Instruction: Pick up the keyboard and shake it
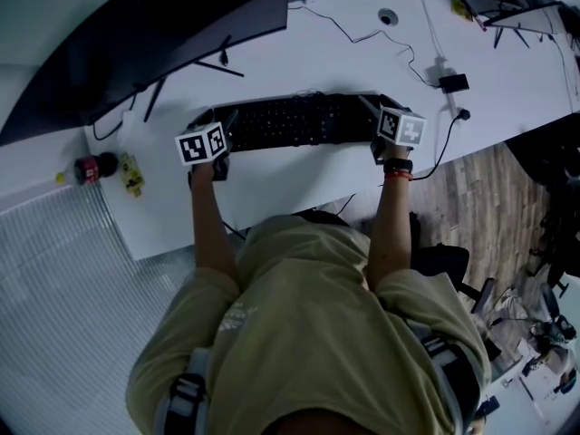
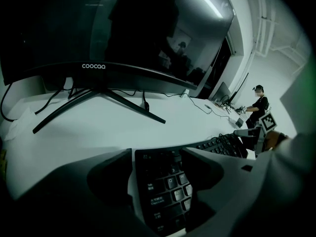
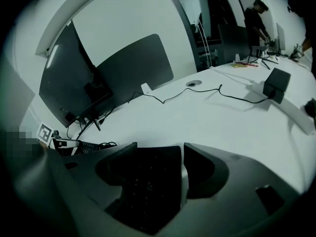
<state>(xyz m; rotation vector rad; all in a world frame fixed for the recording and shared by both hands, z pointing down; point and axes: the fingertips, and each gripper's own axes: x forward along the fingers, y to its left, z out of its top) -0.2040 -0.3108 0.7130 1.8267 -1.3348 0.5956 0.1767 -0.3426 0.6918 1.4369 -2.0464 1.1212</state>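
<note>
Two grippers: left gripper [image 2: 158, 156] and right gripper [image 3: 160, 149] both spread wide, nothing clamped.
Keyboard position: keyboard [image 1: 294, 120] flat on white desk [image 1: 299, 57], lying crosswise just ahead of the person; left end btwn left jaws, right end btwn right jaws.
Contact: no pad seen pressing; pale gap visible beside one left jaw.
Step in hand (judged): taking hold at both ends – lift not begun.
Method: close both sides together and evenly; seat pads on the frame edges, not on keycaps; chk grip firm before raising; lift level, then shake w/ short strokes, both ends in step to avoid twisting.
Risk (judged): slip from one end if gripped on keys only; poss. loose keycaps.
Behind: curved monitor [image 1: 136, 48] near, its splayed stand legs [image 2: 98, 97] close beyond the left end – keep the lift up and toward the person.
Right side: cable [image 1: 446, 143] looping off the desk edge near right gripper; whether tied to keyboard not determinable, so allow slack.
Further back: thin cables [image 1: 362, 34] and black adapter [image 1: 453, 82], apart from keyboard.
Left desk edge: small red item [image 1: 88, 169] and yellow item [image 1: 132, 175], well apart.
Bystander: another person [image 3: 254, 19] at a far desk, no interference.
</note>
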